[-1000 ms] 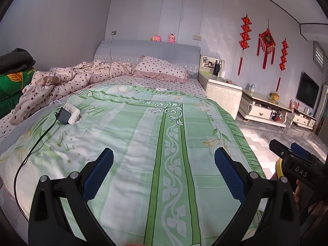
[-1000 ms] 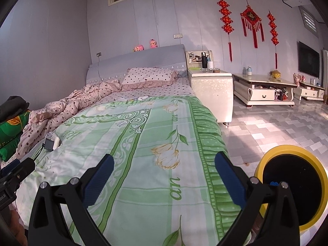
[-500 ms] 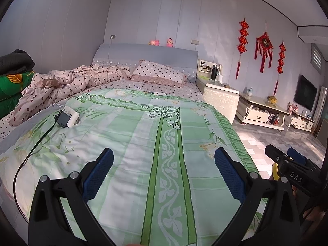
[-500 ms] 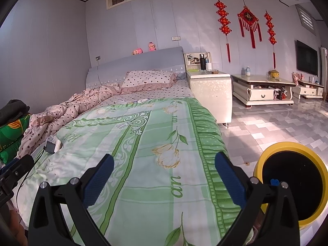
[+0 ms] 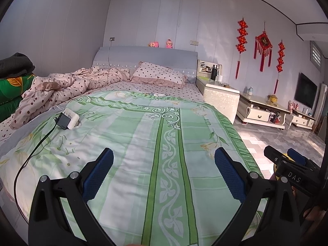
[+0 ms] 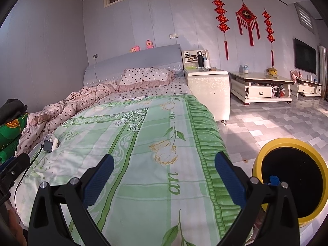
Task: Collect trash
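A yellow trash bin (image 6: 287, 143) with a black liner stands on the floor at the right of the bed's foot; something blue lies inside it. My right gripper (image 6: 164, 174) is open over the foot of the green floral bedspread (image 6: 143, 143), left of the bin, holding nothing. My left gripper (image 5: 164, 174) is open and empty above the same bedspread (image 5: 143, 143). A small white scrap (image 5: 158, 95) lies far up the bed near the pillow; the scrap (image 6: 139, 98) also shows in the right wrist view. The right gripper (image 5: 291, 164) appears at the left view's right edge.
A white power strip with a black adapter (image 5: 68, 120) and cable lies on the bed's left. A crumpled pink spotted duvet (image 5: 67, 86) and pillow (image 5: 160, 74) are at the head. A white nightstand (image 6: 207, 92), low TV cabinets (image 6: 260, 86) and tiled floor (image 6: 276, 119) are right.
Both grippers have risen and tilted up a little, so more of the room and ceiling shows. Both stay open and empty.
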Available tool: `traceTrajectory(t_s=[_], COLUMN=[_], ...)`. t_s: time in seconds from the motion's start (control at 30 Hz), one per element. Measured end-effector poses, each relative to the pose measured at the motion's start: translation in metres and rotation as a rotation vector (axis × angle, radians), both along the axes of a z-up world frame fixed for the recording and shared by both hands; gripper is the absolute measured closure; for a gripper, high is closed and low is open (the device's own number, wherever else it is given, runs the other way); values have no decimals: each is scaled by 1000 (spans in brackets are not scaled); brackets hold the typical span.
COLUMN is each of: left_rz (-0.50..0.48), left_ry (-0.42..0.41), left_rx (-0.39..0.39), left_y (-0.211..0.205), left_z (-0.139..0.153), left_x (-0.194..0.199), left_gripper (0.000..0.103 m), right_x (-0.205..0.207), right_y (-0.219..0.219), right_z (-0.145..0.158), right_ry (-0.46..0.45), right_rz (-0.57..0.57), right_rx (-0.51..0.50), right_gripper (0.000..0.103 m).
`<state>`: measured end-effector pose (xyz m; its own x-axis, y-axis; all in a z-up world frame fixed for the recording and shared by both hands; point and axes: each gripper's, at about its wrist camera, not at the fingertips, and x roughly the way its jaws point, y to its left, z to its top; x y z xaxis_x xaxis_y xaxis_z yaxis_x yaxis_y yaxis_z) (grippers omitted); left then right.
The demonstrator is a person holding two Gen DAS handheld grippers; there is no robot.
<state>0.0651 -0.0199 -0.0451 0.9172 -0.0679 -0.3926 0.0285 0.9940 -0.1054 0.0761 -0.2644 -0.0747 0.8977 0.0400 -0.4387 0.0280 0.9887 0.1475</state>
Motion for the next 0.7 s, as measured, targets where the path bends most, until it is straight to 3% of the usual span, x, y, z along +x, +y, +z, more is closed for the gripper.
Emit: traceTrajectory(t_s=[0.7], left_rz=[-13], left_ry=[5], left_rx=[-7], left_y=[1], left_z=[-5], left_x=[3], left_gripper=[8], right_x=[2], right_y=[0], right_z=[-7], right_ry=[21], right_rz=[1], right_rx=[6], right_gripper=[8])
